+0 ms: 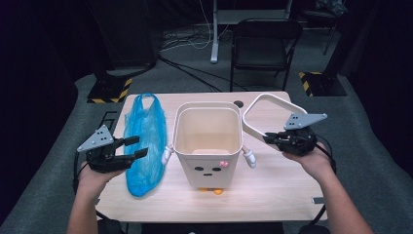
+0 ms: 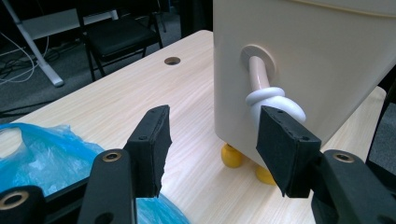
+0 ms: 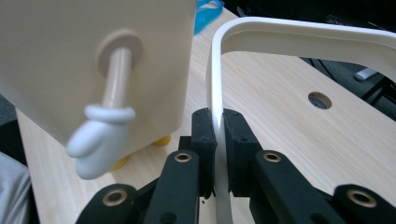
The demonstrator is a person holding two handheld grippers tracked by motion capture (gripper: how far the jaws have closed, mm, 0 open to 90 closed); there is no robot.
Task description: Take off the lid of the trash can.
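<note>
Right gripper (image 3: 215,135) pinching the white ring (image 1: 272,105), held tilted just right of the bin (image 1: 208,146) at mid-table. Left gripper (image 1: 130,146) spread with nothing between the jaws, hovering over the blue bag (image 1: 146,141) left of the bin, near its little arm (image 2: 271,100).

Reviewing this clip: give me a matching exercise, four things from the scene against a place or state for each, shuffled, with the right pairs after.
Things
1. blue plastic bag
2. white frame ring
3. cream bin
4. left gripper

Places or states
A. stands mid-table, open at the top, a face on its front
B. pinched at its edge by the right gripper
C. lies flat on the table, left of the bin
D. jaws apart, nothing pressed between them

Pairs: 1-C, 2-B, 3-A, 4-D
</note>
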